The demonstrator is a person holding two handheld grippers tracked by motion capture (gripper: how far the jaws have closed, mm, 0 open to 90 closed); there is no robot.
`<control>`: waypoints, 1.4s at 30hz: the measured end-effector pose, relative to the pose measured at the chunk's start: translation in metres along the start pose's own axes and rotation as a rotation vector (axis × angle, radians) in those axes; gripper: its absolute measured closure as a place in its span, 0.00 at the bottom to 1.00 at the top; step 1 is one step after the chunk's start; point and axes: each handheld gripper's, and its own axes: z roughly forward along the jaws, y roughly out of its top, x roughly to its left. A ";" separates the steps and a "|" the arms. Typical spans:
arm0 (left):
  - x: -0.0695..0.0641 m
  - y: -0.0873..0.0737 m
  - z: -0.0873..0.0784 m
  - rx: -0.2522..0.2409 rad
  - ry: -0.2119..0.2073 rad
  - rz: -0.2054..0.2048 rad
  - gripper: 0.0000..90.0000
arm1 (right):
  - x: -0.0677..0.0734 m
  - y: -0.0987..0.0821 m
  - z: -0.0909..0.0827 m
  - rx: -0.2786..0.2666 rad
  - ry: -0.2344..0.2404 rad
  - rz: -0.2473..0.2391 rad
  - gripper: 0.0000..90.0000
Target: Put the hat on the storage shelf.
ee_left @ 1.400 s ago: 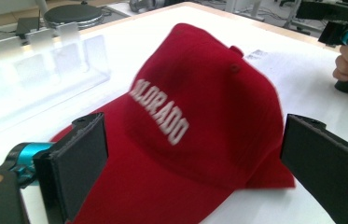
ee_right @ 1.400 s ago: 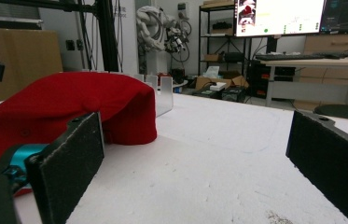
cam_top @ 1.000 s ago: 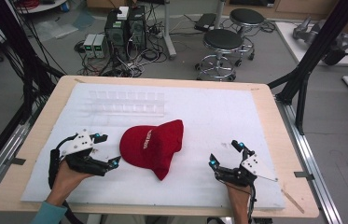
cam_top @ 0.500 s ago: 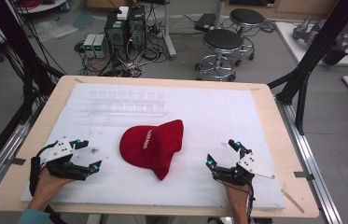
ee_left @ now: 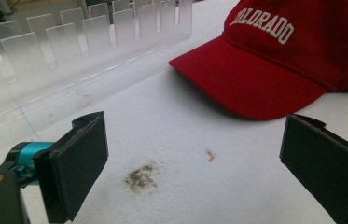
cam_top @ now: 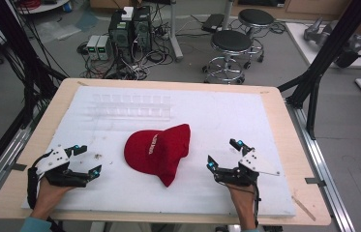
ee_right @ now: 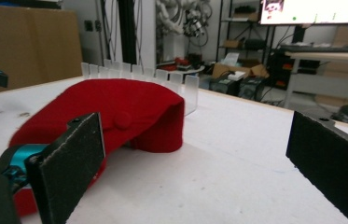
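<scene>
A red cap (cam_top: 157, 152) with white "COLORADO" lettering lies on the white foam sheet (cam_top: 226, 116), its brim pointing toward the front edge. My left gripper (cam_top: 87, 159) rests open on the sheet a short way left of the cap, holding nothing. In the left gripper view the cap's brim (ee_left: 255, 84) lies ahead and to the right of the open gripper (ee_left: 195, 163). My right gripper (cam_top: 223, 154) is open to the right of the cap, not touching it. The right gripper view shows the back of the cap (ee_right: 125, 112) ahead on the left of the open gripper (ee_right: 195, 158).
A clear acrylic slotted rack (cam_top: 129, 106) stands on the sheet behind the cap, also seen as a rack (ee_left: 69, 51) close ahead of the left gripper. A dirt smudge (ee_left: 141, 176) marks the foam. The wooden table edge (cam_top: 284, 145) frames the sheet; stools and computers stand beyond.
My left gripper has drawn back to the left, away from the cap, and now sits nearer the table's left front. The right gripper and the cap have barely moved.
</scene>
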 end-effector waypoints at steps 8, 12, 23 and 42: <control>-0.001 -0.001 -0.001 -0.025 0.023 0.006 0.09 | 0.011 0.016 0.016 0.056 0.045 -0.010 0.04; -0.001 -0.003 -0.004 -0.052 0.036 0.000 0.09 | 0.018 0.023 0.028 0.100 0.087 0.002 0.04; 0.000 -0.004 -0.005 -0.066 0.037 -0.019 0.09 | 0.035 0.019 0.055 0.244 0.151 0.040 0.04; -0.002 -0.003 -0.004 -0.060 0.042 0.008 0.09 | 0.032 0.006 0.082 0.342 0.205 0.098 0.12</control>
